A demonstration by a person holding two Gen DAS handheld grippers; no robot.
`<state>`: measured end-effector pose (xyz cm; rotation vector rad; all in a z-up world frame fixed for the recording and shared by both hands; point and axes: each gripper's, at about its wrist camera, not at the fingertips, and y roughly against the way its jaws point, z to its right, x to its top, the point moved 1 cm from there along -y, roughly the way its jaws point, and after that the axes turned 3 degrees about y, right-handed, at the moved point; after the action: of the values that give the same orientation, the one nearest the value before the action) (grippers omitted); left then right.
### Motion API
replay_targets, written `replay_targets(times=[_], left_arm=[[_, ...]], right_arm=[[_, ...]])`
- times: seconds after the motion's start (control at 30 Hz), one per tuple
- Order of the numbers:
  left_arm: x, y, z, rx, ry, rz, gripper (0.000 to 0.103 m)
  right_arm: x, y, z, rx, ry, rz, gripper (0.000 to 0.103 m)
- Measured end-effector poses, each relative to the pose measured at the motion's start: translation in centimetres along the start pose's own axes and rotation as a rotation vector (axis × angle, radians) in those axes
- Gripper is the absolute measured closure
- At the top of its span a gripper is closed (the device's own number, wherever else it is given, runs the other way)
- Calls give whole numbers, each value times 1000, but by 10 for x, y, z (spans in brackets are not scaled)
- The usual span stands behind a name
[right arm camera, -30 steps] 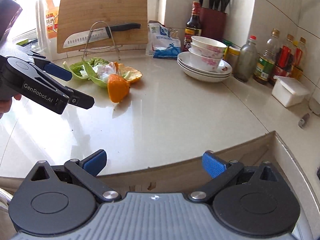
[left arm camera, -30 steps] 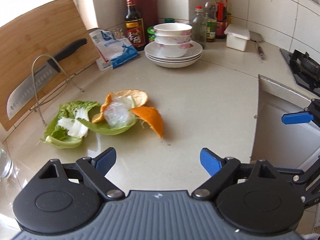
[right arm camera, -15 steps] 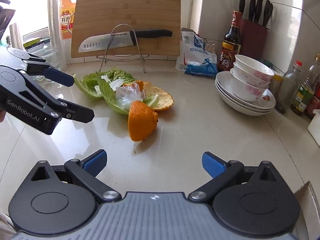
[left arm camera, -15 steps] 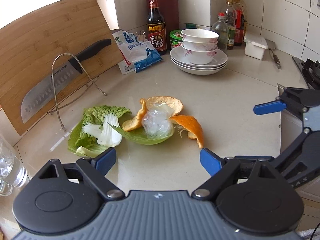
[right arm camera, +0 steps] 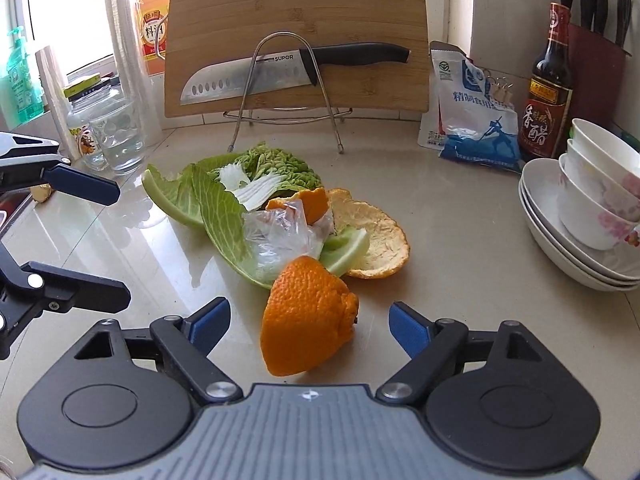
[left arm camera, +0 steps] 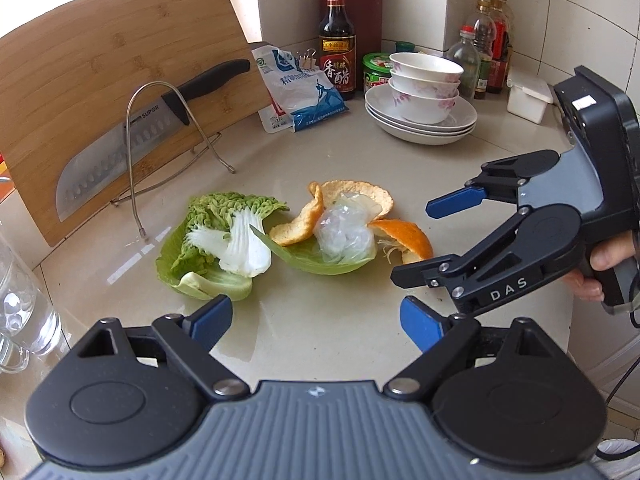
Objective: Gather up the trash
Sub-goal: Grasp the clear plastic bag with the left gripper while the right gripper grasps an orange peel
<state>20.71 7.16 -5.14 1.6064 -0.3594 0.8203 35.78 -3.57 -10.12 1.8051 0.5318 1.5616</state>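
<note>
I see a glossy, smooth stone-like countertop [right arm camera: 460, 216] carrying dimpled orange peel [right arm camera: 308, 316] and crinkled clear plastic film [right arm camera: 280, 232]. At my twelve o'clock stand a matt bamboo cutting board [right arm camera: 296, 4] and a steel-bladed knife [right arm camera: 248, 76].

This is a home kitchen. A pale stone worktop [left arm camera: 312, 152] runs along tiled walls [left arm camera: 560, 8]. A wooden cutting board [right arm camera: 296, 12] leans behind a knife [right arm camera: 280, 70] on a wire rack. Stacked bowls [left arm camera: 424, 84] sit on plates, with a vinegar bottle [left arm camera: 337, 40], a knife block [right arm camera: 596, 56] and vegetable scraps [right arm camera: 240, 192] nearby.
</note>
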Motion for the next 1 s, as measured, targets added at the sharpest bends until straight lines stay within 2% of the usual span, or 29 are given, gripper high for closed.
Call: replay_targets(times=[0.17,0.27,0.33,0.63,0.7,0.77,0.83,0.9,1.0], left_arm=[[3,-4,1,-2,9,0,12],[5,-5,4,-11,-7,3,12],[6,-5,7,-18,-20,4,12],[23,-13,20,-52,-71,54,14],[28,-19,26,-56,-83,77,14],[33,-28,30,-51,-76,86,17],[36,-42,33,-36,-58,73,27],[38,-56,35,-22,-41,49,35],[37,-69,35,-2,-20,27,36]], right_arm=[[0,-11,10,43,-23,-30,24],[1,-17,11,72,-40,-44,35],[1,-18,9,55,-28,-47,43],[-9,7,2,-35,19,-32,52],[-14,14,4,-60,11,-32,59],[-19,20,7,-77,-4,-35,64],[-25,23,11,-94,-20,-38,68],[-29,24,13,-98,-40,-41,68],[-33,25,13,-105,-50,-38,66]])
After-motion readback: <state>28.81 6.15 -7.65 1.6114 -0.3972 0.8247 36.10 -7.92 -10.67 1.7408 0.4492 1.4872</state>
